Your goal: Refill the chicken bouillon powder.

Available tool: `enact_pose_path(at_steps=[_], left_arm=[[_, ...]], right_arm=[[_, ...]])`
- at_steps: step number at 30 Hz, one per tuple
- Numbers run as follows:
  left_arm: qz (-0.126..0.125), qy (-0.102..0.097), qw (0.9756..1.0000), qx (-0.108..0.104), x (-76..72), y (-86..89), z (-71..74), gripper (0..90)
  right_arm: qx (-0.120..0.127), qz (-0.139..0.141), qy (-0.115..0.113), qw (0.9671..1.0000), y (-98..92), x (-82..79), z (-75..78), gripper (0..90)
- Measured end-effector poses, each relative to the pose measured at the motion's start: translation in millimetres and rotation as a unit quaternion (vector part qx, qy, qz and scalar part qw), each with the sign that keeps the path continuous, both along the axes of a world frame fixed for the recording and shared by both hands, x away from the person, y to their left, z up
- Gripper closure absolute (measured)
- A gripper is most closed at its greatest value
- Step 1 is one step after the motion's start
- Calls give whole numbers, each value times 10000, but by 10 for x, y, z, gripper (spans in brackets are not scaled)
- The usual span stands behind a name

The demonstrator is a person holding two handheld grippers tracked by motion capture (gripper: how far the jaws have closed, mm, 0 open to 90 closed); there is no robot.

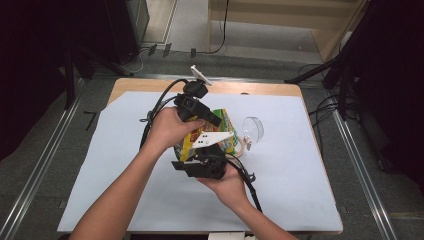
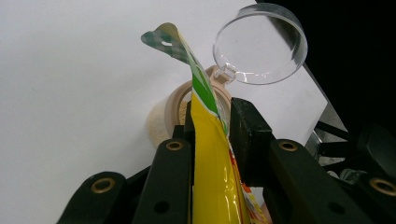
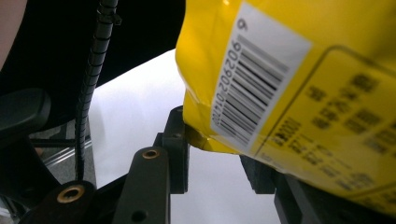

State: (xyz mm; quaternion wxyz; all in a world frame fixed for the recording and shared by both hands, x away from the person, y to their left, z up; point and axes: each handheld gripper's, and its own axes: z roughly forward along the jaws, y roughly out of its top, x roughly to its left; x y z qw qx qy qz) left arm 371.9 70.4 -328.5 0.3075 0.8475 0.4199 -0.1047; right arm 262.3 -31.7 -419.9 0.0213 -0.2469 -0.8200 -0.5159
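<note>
In the high view both hands hold a yellow-and-green snack bag (image 1: 210, 137) above the white sheet (image 1: 300, 165), beside a beige jar (image 1: 242, 146) with its clear lid (image 1: 254, 129) flipped open. The left gripper view shows the left gripper (image 2: 212, 123) pinching the bag's glossy, flattened top seam directly over the jar mouth; a crooked tear there could scatter the contents. In the right gripper view the right gripper (image 3: 215, 149) clamps the bag's barcoded corner, which looks liable to slip.

In the right gripper view, a yellow bag (image 3: 299, 93) with a white barcode label (image 3: 252, 79) and dark printed text hangs down between the right gripper's (image 3: 215, 158) two black jaws, its lower corner caught against the left jaw. Behind it lies a white sheet (image 3: 135, 107). A ribbed black cable (image 3: 91, 79) runs down the left side against a dark background.
</note>
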Motion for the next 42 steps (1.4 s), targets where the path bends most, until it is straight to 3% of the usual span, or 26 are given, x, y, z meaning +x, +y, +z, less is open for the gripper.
enact_pose_path(at_steps=[21, 31, 42], left_arm=[[13, 199, 9997, -137, 95, -23, -44, 778], [21, 66, 9999, -145, 82, -3, 14, 779], [59, 137, 9999, -43, 119, -54, 8, 777]], right_arm=[[-62, -29, 87, 9999, -27, 55, -2, 669], [-22, -26, 66, 10000, -20, 56, 35, 659], [92, -24, 259, 9996, -32, 94, 18, 658]])
